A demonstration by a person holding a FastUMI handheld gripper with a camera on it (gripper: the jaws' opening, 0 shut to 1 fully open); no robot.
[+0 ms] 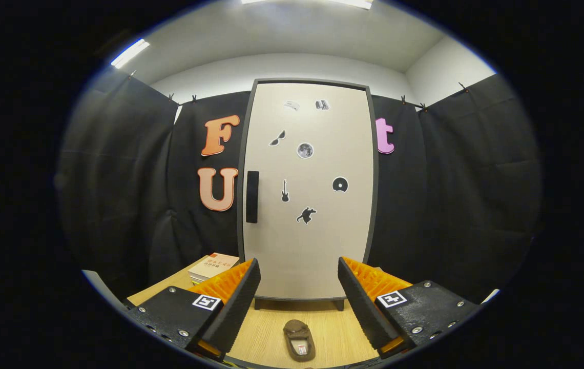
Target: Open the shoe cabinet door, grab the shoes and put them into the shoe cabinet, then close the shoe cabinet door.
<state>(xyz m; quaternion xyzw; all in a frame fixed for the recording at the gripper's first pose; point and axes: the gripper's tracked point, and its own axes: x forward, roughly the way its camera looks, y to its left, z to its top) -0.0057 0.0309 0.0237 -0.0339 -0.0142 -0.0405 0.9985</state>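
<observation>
A tall beige shoe cabinet (307, 241) with a dark frame stands straight ahead on short legs, its door shut. A black vertical handle (252, 197) sits at the door's left edge, and small dark stickers dot the door. A brown shoe (299, 340) lies on the wooden table (266, 333) between my fingers, toe pointing toward the cabinet. My gripper (299, 292) is open, with its fingers spread wide and nothing between them but the shoe lying lower on the table.
A stack of books (213, 266) lies on the table left of the cabinet, just beyond my left finger. Black cloth walls close in on both sides and behind the cabinet.
</observation>
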